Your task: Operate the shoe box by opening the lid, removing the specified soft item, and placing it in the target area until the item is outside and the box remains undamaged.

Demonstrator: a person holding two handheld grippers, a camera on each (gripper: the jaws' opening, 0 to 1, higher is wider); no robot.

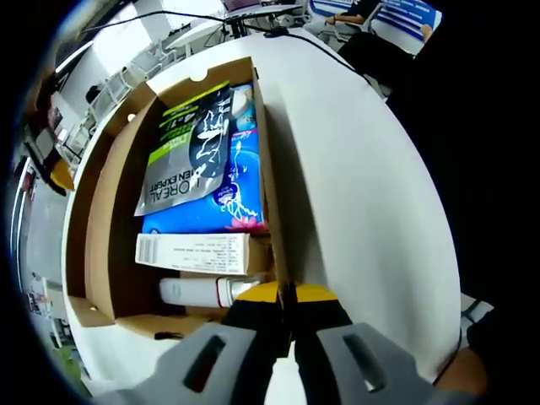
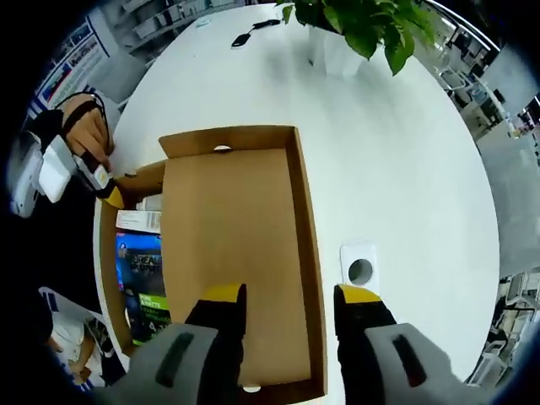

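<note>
My left gripper (image 1: 287,308) is pinched on the near wall of the shoe box (image 1: 268,160), yellow tips pressed together either side of the cardboard edge. Box is open on a white round table (image 1: 363,169). Inside I see a dark and green L'Oreal soft pouch (image 1: 190,148) lying on top of a blue packet (image 1: 240,198), then a white carton (image 1: 194,251) below it, then a white tube (image 1: 198,291) nearest my jaws.

In the right gripper view my right gripper (image 2: 287,304) is spread, 1 jaw over the flipped-open lid (image 2: 232,245), the other outside its right wall, touching nothing I can make out. Left gripper (image 2: 105,181) shows at the box's far corner, held by a hand (image 2: 84,126). A potted plant (image 2: 363,25) stands at the table's far side, and a small white socket block (image 2: 360,268) sits just beside the lid.
</note>
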